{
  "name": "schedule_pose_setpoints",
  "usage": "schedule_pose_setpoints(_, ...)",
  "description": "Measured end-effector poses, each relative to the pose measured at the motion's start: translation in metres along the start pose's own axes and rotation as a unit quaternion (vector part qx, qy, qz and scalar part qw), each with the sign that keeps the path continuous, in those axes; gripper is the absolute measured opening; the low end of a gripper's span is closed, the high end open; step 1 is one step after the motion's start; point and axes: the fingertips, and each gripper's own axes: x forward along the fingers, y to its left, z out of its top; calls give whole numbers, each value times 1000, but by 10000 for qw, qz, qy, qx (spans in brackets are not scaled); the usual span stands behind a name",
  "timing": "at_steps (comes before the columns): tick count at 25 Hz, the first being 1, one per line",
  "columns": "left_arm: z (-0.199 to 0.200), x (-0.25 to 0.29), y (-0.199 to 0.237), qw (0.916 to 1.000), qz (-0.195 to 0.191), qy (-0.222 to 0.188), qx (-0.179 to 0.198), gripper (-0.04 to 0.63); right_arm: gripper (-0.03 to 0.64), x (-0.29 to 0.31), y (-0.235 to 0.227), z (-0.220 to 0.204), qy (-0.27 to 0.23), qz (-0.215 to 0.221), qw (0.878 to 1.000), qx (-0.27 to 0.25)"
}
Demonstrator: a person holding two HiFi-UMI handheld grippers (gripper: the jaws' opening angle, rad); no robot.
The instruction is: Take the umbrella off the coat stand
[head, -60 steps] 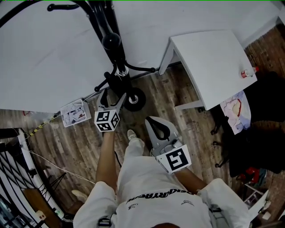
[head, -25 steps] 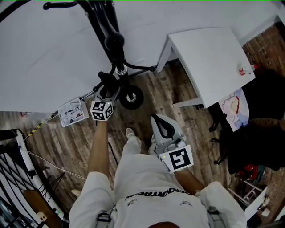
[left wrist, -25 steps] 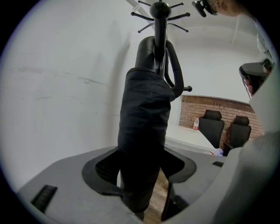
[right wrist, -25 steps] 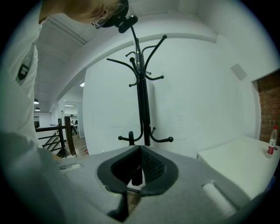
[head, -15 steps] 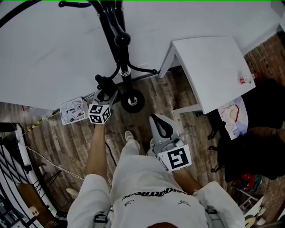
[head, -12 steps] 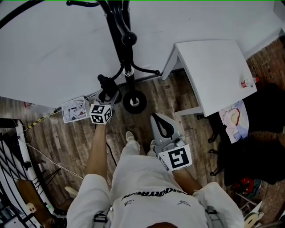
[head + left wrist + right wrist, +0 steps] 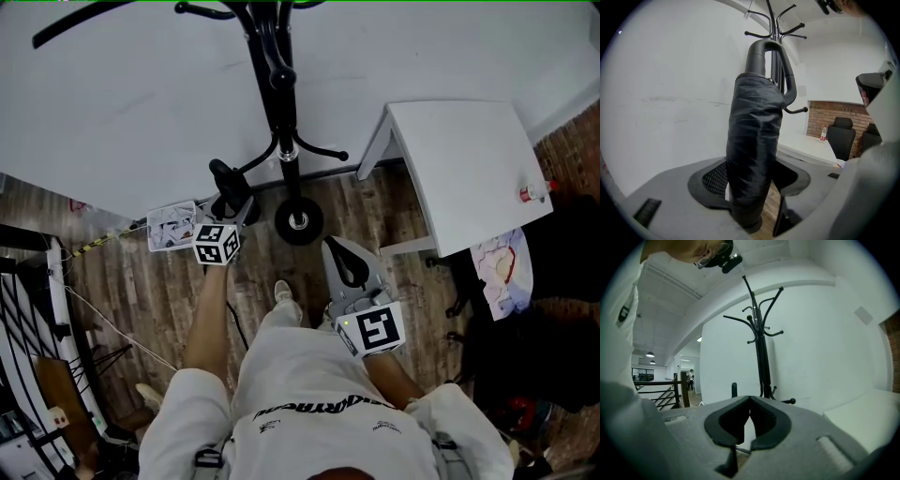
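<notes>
A folded black umbrella [image 7: 754, 140] stands upright between the jaws of my left gripper [image 7: 752, 192], which is shut on its lower part. Its looped handle [image 7: 765, 54] sits at the top, in front of the black coat stand [image 7: 774, 23]. In the head view the umbrella [image 7: 226, 182] and left gripper [image 7: 230, 204] are left of the stand's pole [image 7: 278, 89] and apart from it. My right gripper [image 7: 343, 251] hangs lower right of the stand's round base [image 7: 298, 222]. Its jaws [image 7: 750, 401] meet at the tips with nothing between them, and the coat stand [image 7: 761, 348] rises ahead.
A white table [image 7: 464, 173] with a small bottle [image 7: 533, 194] stands right of the stand. A small box of papers [image 7: 172, 228] lies on the wood floor at left. A black railing [image 7: 23, 309] runs along the far left, and dark chairs [image 7: 562, 291] sit at right.
My left gripper has drawn the umbrella leftward, away from the stand's pole, and lifted it a little. The right gripper has barely shifted.
</notes>
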Motion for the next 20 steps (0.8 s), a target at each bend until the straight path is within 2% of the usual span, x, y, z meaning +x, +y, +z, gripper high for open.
schedule_pose_setpoints(5, 11, -17, -7, 9993, 373, -63, -73, 256, 2, -4, -4, 5, -88, 37, 10000, 22)
schedule_pose_setpoints(10, 25, -44, -15, 9963, 748, -247, -338, 256, 2, -12, -9, 6, -167, -9, 9998, 130)
schedule_pose_setpoints(16, 45, -72, -35, 9916, 1132, -399, -475, 256, 2, -20, -14, 7, -172, 12, 9998, 129)
schedule_pose_setpoints(20, 59, -92, -51, 9870, 1360, -497, -700, 256, 2, -25, -14, 14, -247, 114, 9995, 133)
